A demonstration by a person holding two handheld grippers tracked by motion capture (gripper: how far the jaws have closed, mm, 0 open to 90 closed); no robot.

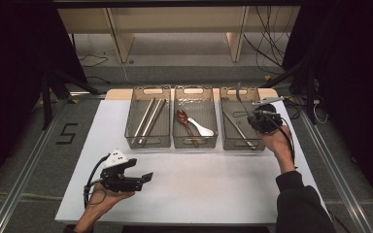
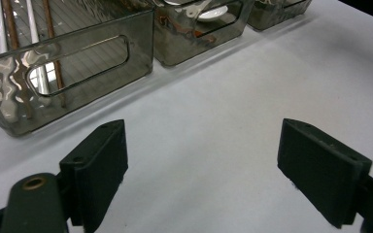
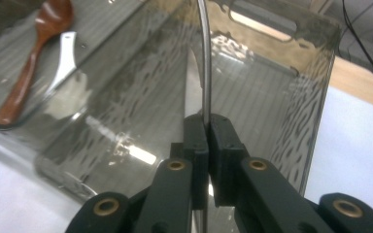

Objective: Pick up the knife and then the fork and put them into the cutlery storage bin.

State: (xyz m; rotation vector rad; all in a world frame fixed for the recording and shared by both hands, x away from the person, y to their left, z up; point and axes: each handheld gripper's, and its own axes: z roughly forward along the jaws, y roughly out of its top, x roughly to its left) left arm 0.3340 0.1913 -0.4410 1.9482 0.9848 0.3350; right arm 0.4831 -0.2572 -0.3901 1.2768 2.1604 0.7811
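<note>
My right tool clamped on thin metal utensil handle over smoky clear plastic bin; brown wooden spoon in neighbouring bin.

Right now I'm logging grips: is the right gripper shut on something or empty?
Shut on a thin metal utensil: the right gripper has its jaws pressed together around the handle, above the right-hand bin.

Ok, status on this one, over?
Right gripper shut on thin metal utensil above right smoked-plastic bin. Left gripper open, idle. Nothing obstructing.
</note>
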